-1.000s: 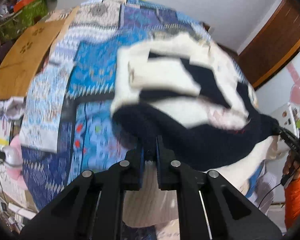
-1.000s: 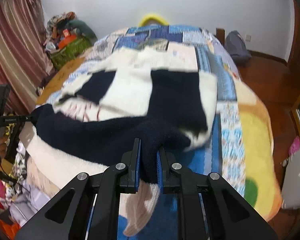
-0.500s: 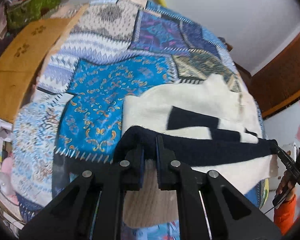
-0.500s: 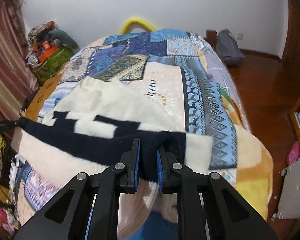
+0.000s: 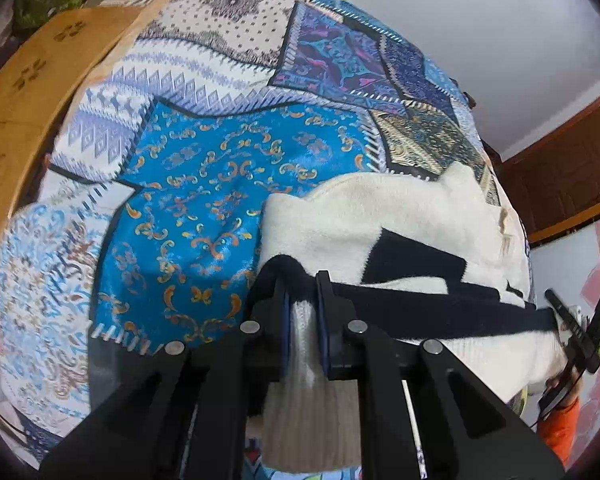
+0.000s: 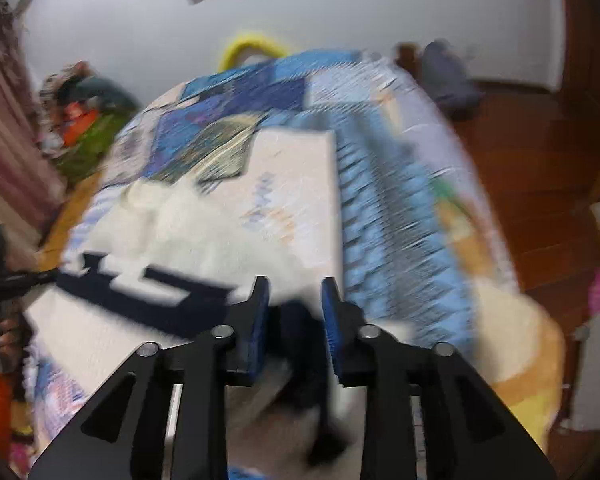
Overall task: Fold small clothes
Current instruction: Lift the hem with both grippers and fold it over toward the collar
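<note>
A fluffy cream and navy garment [image 5: 384,220] lies on the patchwork bedspread [image 5: 220,168], its near navy edge stretched between my two grippers. My left gripper [image 5: 301,280] is shut on that navy edge at its left end. In the blurred right wrist view the garment [image 6: 204,240] lies ahead and left of my right gripper [image 6: 294,286], whose jaws stand apart with the navy corner loose between them. The right gripper also shows at the right edge of the left wrist view [image 5: 572,320].
The bedspread [image 6: 380,200] covers the whole bed. A wooden board [image 5: 32,92] runs along its left side. Piled clutter [image 6: 88,120] sits by the curtain, a wooden floor [image 6: 540,168] lies to the right, and a yellow arch [image 6: 252,44] stands at the bed's far end.
The garment was swung forward and lowered onto the bed, with the navy edge drawn flat. The right gripper's jaws have opened off the corner; the left stays clamped.
</note>
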`<action>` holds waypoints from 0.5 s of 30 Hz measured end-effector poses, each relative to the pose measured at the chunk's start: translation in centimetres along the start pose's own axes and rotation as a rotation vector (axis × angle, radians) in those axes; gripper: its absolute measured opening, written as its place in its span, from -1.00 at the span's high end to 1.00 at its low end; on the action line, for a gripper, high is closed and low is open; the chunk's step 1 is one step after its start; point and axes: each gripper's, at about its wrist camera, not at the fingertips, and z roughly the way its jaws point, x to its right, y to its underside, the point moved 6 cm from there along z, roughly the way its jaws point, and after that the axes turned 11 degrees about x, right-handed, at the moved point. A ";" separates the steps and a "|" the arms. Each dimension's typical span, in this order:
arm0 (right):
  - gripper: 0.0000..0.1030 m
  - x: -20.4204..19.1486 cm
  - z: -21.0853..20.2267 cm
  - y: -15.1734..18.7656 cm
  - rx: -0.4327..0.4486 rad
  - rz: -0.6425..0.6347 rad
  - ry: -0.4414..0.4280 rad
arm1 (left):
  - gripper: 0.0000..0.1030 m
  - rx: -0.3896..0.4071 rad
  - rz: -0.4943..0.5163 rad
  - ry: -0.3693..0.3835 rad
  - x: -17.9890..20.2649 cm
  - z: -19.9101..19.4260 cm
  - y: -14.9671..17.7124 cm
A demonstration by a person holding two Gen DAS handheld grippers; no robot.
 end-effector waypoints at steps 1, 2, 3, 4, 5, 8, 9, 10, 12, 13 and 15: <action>0.39 0.4 -0.3 -0.4 0.014 -0.005 0.017 | 0.73 0.007 0.009 0.005 0.0 -0.6 -0.1; 0.37 0.9 -1.0 -0.8 0.028 -0.002 0.024 | 0.64 0.015 0.018 -0.002 0.0 -1.2 -0.1; 0.35 1.4 -1.8 -1.0 0.034 0.002 0.033 | 0.32 0.034 0.035 -0.043 -0.2 -1.8 -0.2; 0.35 1.9 -2.6 -1.0 0.038 0.000 0.045 | 0.11 0.072 0.066 -0.113 -0.7 -2.8 -0.4; 0.31 2.2 -3.2 -0.9 0.040 -0.009 0.057 | -0.19 0.107 0.085 -0.147 -1.0 -3.6 -0.5; 0.13 2.5 -4.9 0.1 0.024 -0.064 0.066 | -0.26 0.165 0.126 -0.197 -2.0 -5.9 -0.1; 0.06 2.4 -5.5 0.7 0.017 -0.096 0.065 | -0.26 0.162 0.135 -0.204 -2.3 -6.4 0.2; 0.02 2.3 -6.0 1.2 0.013 -0.125 0.069 | -0.26 0.157 0.142 -0.213 -2.9 -6.8 0.8; -0.16 2.0 -6.9 2.5 0.007 -0.180 0.081 | -0.26 0.142 0.154 -0.231 -3.8 -7.4 2.0; -0.20 1.7 -7.2 3.1 0.001 -0.202 0.078 | -0.26 0.129 0.162 -0.244 -4.4 -7.6 2.9; -0.25 1.2 -7.9 4.3 -0.007 -0.235 0.069 | -0.26 0.105 0.174 -0.249 -5.0 -7.7 4.5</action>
